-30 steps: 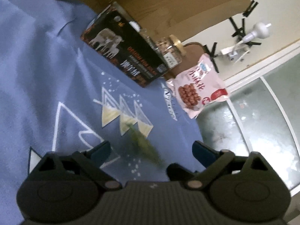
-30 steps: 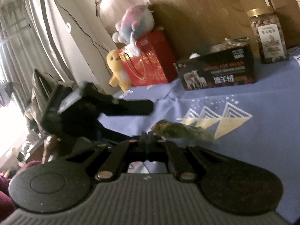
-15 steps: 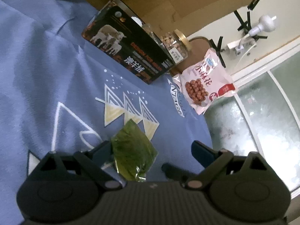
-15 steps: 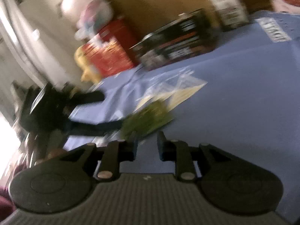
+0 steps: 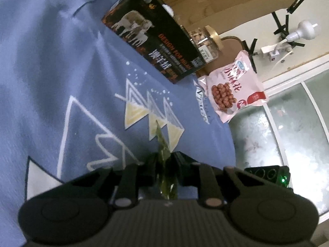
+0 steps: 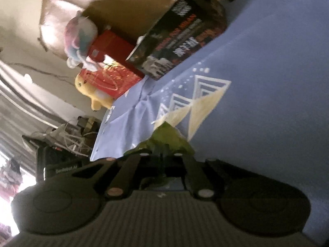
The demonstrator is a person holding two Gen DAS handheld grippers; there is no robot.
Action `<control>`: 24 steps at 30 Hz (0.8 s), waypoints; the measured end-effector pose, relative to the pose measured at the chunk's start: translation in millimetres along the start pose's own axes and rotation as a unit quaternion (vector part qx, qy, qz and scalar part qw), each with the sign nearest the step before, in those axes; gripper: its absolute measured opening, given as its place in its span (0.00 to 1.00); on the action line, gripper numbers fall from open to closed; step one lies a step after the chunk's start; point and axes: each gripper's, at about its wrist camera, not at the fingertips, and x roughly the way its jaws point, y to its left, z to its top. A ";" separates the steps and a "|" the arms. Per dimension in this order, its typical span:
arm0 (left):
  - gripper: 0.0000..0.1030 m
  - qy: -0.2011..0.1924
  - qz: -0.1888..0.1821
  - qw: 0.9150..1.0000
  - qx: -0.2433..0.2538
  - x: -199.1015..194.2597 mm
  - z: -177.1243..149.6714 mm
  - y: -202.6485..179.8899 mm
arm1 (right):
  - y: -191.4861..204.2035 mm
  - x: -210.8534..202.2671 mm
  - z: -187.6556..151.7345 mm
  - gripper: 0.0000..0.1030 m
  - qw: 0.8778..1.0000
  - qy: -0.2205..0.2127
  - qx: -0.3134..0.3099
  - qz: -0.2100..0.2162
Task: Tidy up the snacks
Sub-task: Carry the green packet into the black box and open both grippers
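A small green snack packet (image 5: 162, 154) stands edge-on between the shut fingers of my left gripper (image 5: 163, 160), just above the blue tablecloth (image 5: 51, 82). In the right wrist view the same green packet (image 6: 164, 138) lies in front of my right gripper (image 6: 162, 156), whose fingers are closed together on its near edge. A black box with sheep pictures (image 5: 152, 43) stands at the back, with a jar of nuts (image 5: 203, 41) behind it and a pink snack bag (image 5: 232, 86) at the cloth's far right edge.
A red gift box (image 6: 111, 65) with a plush toy (image 6: 80, 39) on top and a yellow plush (image 6: 92, 92) beside it stand at the back left. The cloth's right edge drops off beside a frosted glass door (image 5: 277, 144). A wooden board (image 5: 205, 0) backs the table.
My left gripper was open and has shut on the green packet, which now stands on edge. My right gripper swung and tilted, closing on the packet from its side.
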 end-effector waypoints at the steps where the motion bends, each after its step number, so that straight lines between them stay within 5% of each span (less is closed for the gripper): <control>1: 0.16 -0.002 -0.004 1.000 0.002 -1.3 2.3 -2.2 | 1.3 -1.0 2.2 0.05 1.000 -0.004 -0.006 0.004; 6: 0.16 -0.030 -0.054 0.998 -0.003 -18.7 23.6 -13.8 | 4.9 -22.9 13.0 0.15 0.997 -0.057 -0.017 0.038; 8: 0.16 -0.039 -0.071 0.997 -0.004 -24.7 31.9 -18.3 | 4.2 -30.4 17.5 0.39 0.996 -0.074 -0.014 0.051; 10: 0.16 -0.046 -0.087 0.995 -0.003 -28.0 39.7 -23.4 | 3.7 -33.0 22.9 0.47 0.995 -0.078 -0.008 0.063; 14: 0.16 -0.047 -0.089 0.995 0.013 -23.2 52.4 -36.2 | 7.7 -26.3 37.0 0.42 0.991 -0.068 0.007 0.114; 16: 0.17 -0.043 -0.089 0.995 0.024 -18.6 59.3 -43.6 | 15.4 -18.7 47.1 0.20 0.992 -0.067 -0.010 0.109; 24: 0.25 -0.073 -0.024 0.991 0.113 -7.8 123.6 -83.5 | 42.9 -0.2 101.8 0.17 0.986 -0.121 -0.090 0.072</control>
